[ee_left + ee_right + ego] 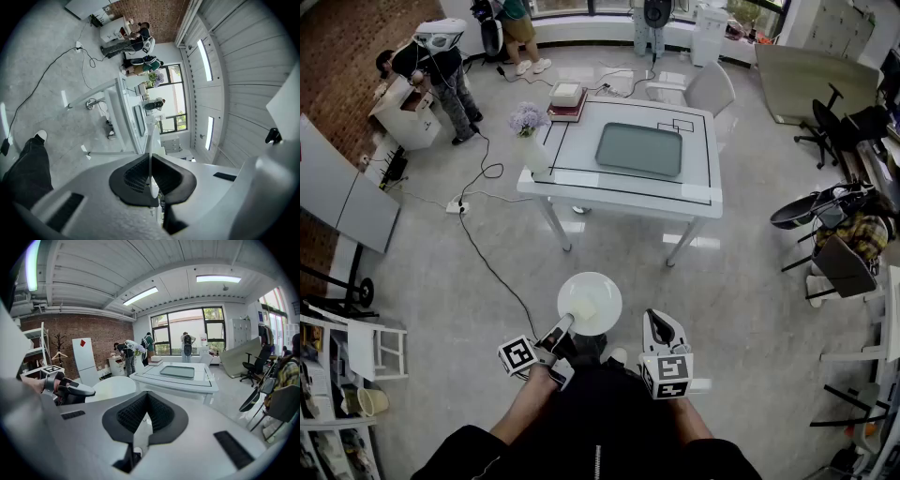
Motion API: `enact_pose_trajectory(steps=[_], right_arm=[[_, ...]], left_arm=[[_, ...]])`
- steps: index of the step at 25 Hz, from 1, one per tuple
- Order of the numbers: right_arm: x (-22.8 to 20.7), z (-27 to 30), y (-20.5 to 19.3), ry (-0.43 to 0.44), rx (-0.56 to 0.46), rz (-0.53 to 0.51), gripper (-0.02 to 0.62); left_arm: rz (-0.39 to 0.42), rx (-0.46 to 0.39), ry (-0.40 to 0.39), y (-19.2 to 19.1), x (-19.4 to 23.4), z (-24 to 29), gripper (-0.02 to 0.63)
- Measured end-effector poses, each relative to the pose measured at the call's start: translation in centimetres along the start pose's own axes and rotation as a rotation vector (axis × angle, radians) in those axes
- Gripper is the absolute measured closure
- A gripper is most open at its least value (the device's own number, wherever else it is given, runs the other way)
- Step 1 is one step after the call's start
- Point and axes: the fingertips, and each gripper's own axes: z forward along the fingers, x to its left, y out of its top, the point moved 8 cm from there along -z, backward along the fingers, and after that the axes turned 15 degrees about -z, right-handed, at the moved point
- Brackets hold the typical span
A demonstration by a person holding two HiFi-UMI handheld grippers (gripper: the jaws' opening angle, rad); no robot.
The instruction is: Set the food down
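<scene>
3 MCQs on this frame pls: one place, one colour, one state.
1. Where does the grey tray lie?
A. on the floor
B. on the white table
C. on a chair

2. What colour is the plate?
A. white
B. red
C. black

3. What is the left gripper doing?
A. open and empty
B. shut on the plate's rim
C. shut on a cable

Answers:
1. B: the head view shows the tray on the tabletop.
2. A: the plate is plain white.
3. B: the left gripper view shows the rim edge-on, pinched between the jaws.
</scene>
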Motion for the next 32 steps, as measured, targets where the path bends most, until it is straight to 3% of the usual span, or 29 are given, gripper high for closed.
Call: enact_pose_trajectory(steps=[12, 26, 32], right_arm=[[0.4, 2.0, 0.7, 0.008, -0.034, 0.035, 0.586], [-4.5, 10.2, 3.4, -0.009, 0.036, 0.062, 0.586], [-6.4, 14.2, 5.7, -0.024, 0.049, 0.071, 0.586]], left_arm=[[-0.037, 0.006, 0.013, 1.6, -0.1, 1.2, 0.595], [-0.085, 0.023, 0.054, 8.1, -0.4, 9.2, 0.595], [-0.1, 0.048, 0.028, 11.4, -2.2, 13.4, 0.595]])
